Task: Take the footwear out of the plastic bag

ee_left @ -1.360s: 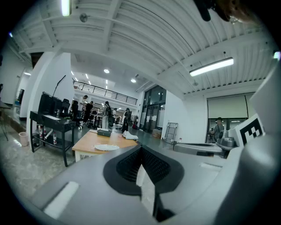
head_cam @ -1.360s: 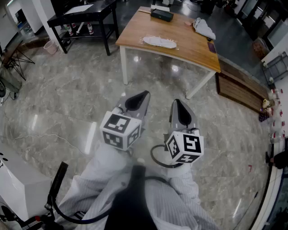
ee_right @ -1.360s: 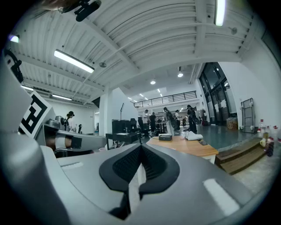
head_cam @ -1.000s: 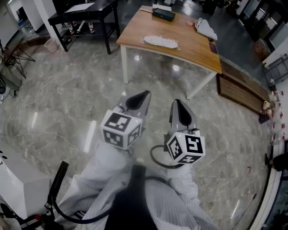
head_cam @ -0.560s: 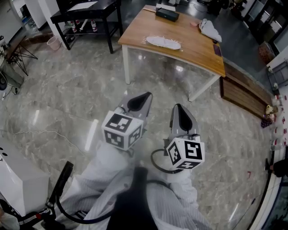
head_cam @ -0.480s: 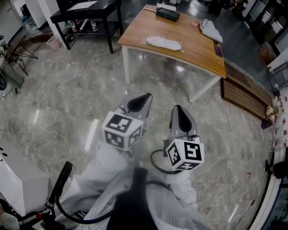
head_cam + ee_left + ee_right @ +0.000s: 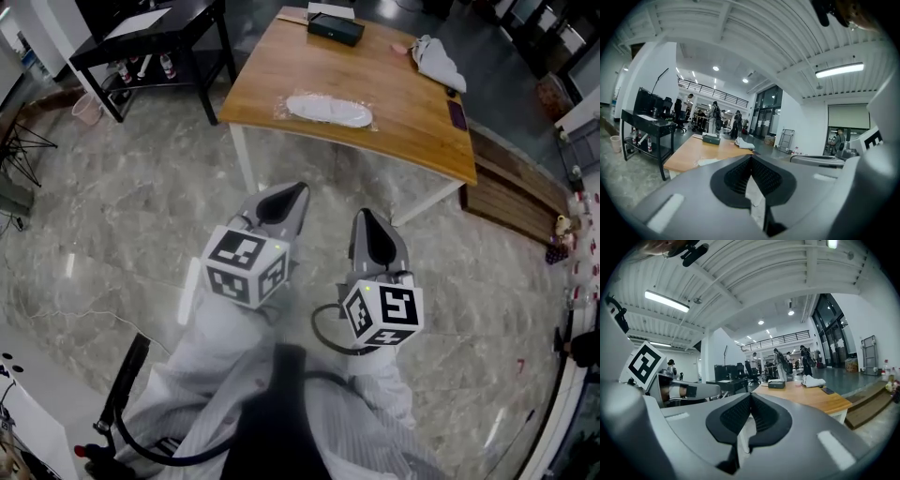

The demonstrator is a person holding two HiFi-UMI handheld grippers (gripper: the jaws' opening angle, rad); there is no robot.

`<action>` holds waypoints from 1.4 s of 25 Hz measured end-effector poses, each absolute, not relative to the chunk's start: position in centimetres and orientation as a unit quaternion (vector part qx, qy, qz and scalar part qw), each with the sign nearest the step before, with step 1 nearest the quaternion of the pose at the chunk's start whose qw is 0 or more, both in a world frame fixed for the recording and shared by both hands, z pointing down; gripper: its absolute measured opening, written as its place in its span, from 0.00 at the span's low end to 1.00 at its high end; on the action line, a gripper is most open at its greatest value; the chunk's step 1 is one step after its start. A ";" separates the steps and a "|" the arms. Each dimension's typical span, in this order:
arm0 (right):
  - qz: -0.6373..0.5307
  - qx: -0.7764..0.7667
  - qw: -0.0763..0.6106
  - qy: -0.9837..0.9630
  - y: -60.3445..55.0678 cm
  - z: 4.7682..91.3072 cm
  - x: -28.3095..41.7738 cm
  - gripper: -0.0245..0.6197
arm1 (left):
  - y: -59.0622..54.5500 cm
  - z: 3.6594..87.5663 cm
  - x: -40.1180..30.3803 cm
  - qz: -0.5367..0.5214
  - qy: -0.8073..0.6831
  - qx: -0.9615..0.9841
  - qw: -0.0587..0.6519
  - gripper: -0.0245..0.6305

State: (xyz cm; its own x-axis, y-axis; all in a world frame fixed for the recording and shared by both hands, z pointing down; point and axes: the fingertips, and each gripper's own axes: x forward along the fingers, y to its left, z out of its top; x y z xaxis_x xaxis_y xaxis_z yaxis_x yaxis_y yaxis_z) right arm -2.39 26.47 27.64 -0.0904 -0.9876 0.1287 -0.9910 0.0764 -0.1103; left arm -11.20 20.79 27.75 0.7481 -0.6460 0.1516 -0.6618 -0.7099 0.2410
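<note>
Holding my left gripper [image 7: 295, 192] and right gripper [image 7: 366, 225] side by side and roughly level, I faced the wooden table [image 7: 412, 127] from well short of it. Both pairs of jaws were pressed together with nothing between them, which I judged sensible, since nothing lay within reach. The plastic bag [image 7: 328, 110] lay flat near the table's front edge, with the pale footwear inside it, not yet taken out. A black box [image 7: 335, 29] and a white cloth [image 7: 436, 62] sat farther back, well apart from the bag. That near-edge spot, I judged, would let one gripper pin the plastic while the other drew the footwear out.
</note>
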 end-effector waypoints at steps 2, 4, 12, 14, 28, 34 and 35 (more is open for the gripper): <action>0.082 0.678 0.010 -0.730 22.3 27.2 -1.8 0.06 | 16.6 27.4 -10.7 0.030 -0.351 0.925 0.140 0.04; 0.083 0.684 0.007 -0.724 18.8 27.0 -0.7 0.06 | 12.9 27.3 -10.0 0.034 -0.346 0.927 0.140 0.04; 0.130 0.692 0.011 -0.710 6.6 30.2 4.5 0.06 | 1.0 31.1 -5.9 0.073 -0.326 0.926 0.174 0.04; 0.147 0.690 0.007 -0.709 3.4 31.9 6.3 0.06 | -2.3 32.6 -4.4 0.076 -0.321 0.925 0.188 0.04; 0.296 0.618 0.091 -0.722 -16.7 41.8 18.1 0.06 | -22.3 40.6 5.5 0.140 -0.270 0.893 0.331 0.04; 0.434 0.535 0.134 -0.712 -17.3 48.0 22.5 0.20 | -23.5 45.0 3.4 0.172 -0.208 0.861 0.431 0.26; 0.456 0.516 0.140 -0.712 -17.0 48.9 22.9 0.22 | -23.4 45.7 2.5 0.178 -0.196 0.853 0.450 0.34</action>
